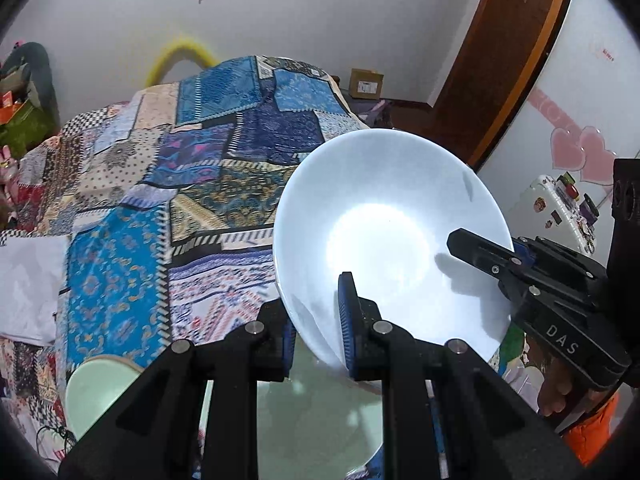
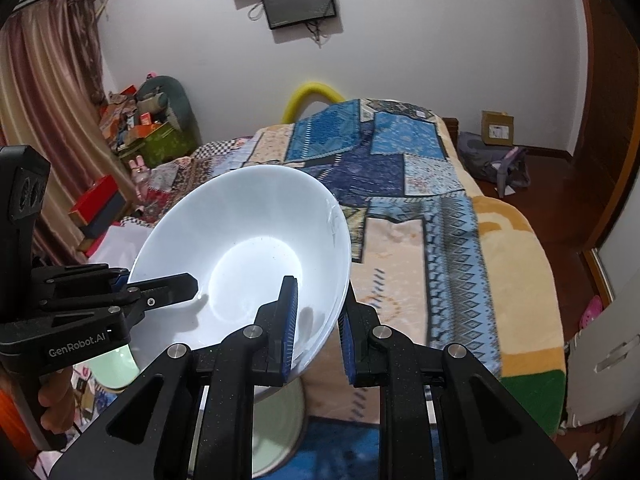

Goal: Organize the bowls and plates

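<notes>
You've got 1 white bowl (image 1: 384,236) held tilted in the air over the bed w/ patchwork blanket (image 1: 192,184), both grippers clamped on its rim: left gripper (image 1: 318,332) on near edge, right gripper (image 2: 318,334) on opposite side. Below: 2 pale green bowls (image 1: 96,388), 1 larger than the other

Home bedroom; quilt-covered bed (image 2: 420,200), curtains (image 2: 52,92).
</notes>
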Available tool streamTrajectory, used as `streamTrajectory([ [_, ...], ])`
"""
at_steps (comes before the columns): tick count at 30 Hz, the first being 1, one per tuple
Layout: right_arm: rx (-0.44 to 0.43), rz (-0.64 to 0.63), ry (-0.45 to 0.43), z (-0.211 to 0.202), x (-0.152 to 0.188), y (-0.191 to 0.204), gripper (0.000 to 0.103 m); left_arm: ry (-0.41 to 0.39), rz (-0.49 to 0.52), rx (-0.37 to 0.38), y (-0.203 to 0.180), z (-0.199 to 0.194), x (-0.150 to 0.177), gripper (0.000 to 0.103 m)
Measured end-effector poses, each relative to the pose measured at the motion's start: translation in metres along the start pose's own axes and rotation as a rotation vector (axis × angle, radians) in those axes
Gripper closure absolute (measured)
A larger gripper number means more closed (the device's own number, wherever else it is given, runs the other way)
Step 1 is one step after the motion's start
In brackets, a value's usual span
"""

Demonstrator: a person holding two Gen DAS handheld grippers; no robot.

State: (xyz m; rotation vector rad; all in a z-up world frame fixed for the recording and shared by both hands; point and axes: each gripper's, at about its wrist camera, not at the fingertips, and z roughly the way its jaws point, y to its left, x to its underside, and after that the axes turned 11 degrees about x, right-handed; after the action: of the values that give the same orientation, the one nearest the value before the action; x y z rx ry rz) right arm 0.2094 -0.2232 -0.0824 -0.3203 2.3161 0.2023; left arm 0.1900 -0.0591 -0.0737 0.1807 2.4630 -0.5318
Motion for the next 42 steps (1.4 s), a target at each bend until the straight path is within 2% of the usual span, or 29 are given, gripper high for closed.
streamTrajectory([
  [8,-0.033,-0.043,-0.007,-0.005,0.005,0.047,0.085,-0.033,-0.052,-0.014,0.036,-0.045,0.021,0.084],
  [22,-0.144,-0.131,0.009,0.002,0.012,0.135,0.085,-0.096,-0.162,-0.094,0.11,-0.115,0.063,0.084],
  [30,-0.19,-0.168,0.032,0.007,0.022,0.164,0.085,-0.095,-0.205,-0.11,0.138,-0.128,0.087,0.084],
  [42,-0.23,-0.187,0.103,0.029,0.047,0.191,0.085,-0.06,-0.265,-0.13,0.169,-0.12,0.118,0.084],
])
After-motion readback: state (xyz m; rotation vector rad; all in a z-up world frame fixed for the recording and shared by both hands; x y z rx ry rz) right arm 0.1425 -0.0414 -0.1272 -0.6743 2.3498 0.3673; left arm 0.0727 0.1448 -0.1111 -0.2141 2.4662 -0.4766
